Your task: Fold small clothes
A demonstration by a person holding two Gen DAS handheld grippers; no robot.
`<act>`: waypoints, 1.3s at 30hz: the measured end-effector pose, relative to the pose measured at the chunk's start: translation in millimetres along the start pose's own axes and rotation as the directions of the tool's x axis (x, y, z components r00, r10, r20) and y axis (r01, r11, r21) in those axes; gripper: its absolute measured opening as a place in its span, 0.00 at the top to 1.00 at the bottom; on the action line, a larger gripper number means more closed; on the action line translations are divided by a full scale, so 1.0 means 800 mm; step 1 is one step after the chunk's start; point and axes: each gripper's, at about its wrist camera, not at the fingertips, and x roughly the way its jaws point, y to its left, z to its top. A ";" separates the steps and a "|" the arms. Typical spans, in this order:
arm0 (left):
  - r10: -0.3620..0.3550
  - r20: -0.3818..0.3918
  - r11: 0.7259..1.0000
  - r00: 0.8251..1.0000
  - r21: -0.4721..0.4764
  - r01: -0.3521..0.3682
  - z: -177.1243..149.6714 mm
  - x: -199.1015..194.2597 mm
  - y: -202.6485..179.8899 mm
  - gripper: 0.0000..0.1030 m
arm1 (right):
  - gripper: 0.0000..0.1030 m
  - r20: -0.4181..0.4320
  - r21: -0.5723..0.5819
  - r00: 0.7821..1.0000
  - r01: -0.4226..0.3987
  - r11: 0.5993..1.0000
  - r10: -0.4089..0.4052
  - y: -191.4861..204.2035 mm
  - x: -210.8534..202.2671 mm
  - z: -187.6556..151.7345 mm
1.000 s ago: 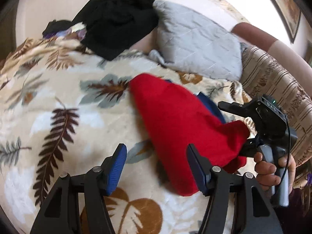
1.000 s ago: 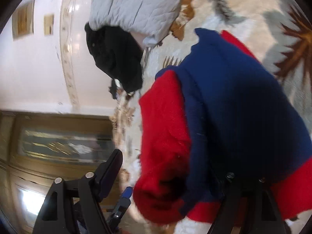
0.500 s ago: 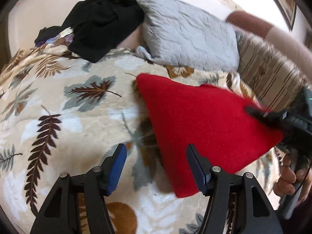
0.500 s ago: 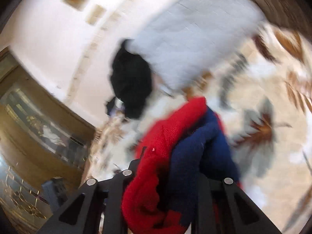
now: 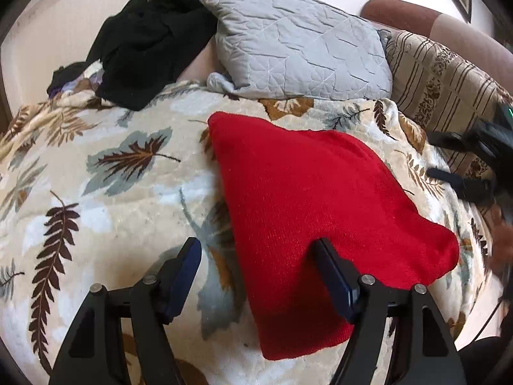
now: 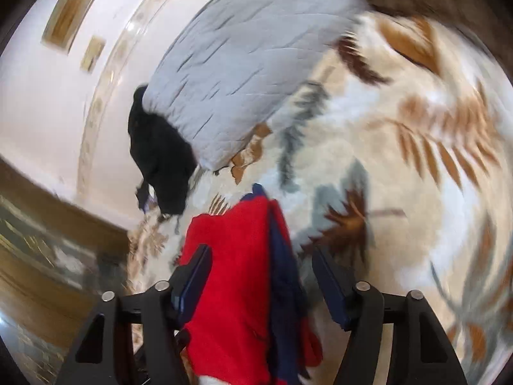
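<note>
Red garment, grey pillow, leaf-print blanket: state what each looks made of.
Red garment: knit, probably wool or acrylic; fine ribbed rows, matte and fuzzy. Grey pillow: quilted woven fabric, likely cotton or polyester; stitched lines, soft creases. Leaf-print blanket: plush fleece-like pile; slight sheen, mottled nap.

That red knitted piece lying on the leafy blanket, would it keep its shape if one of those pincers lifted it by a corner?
Probably not. The red knitted garment follows the soft leaf-patterned blanket beneath it, so it looks floppy and would likely droop. In the right wrist view its red and blue layers hang bunched between the opening jaws of the right gripper. The fuzzy knit probably grips rather than slips.
</note>
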 end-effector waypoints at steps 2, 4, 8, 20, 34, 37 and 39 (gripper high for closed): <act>0.017 0.019 1.000 1.000 0.022 -0.018 -0.003 -0.003 -0.005 0.27 | 0.49 -0.099 -0.033 0.995 0.018 0.999 -0.021 0.016 0.043 0.015; 0.024 0.035 0.999 0.999 0.039 -0.025 -0.007 -0.006 -0.008 0.27 | 0.50 -0.133 -0.064 0.987 0.085 0.994 -0.093 0.020 0.080 0.026; 0.009 0.050 1.000 0.999 0.027 -0.010 -0.011 -0.008 -0.002 0.27 | 0.53 -0.193 -0.090 0.975 0.097 0.991 -0.113 0.018 0.129 0.029; 0.062 0.094 0.995 0.994 0.066 -0.068 -0.016 -0.009 -0.014 0.27 | 0.87 -0.122 -0.248 0.980 0.123 0.961 -0.157 0.059 0.169 0.038; 0.108 0.103 0.989 0.989 0.089 -0.117 -0.017 -0.015 -0.024 0.27 | 0.79 -0.063 -0.338 0.992 0.084 0.937 -0.112 0.104 0.045 -0.030; 0.114 0.104 0.988 0.988 0.089 -0.123 -0.018 -0.016 -0.025 0.27 | 0.79 -0.111 -0.336 0.981 0.113 0.935 -0.159 0.090 0.055 -0.059; 0.118 0.104 0.987 0.987 0.093 -0.128 -0.018 -0.016 -0.026 0.27 | 0.80 -0.175 -0.315 0.966 0.129 0.940 -0.191 0.071 0.071 -0.076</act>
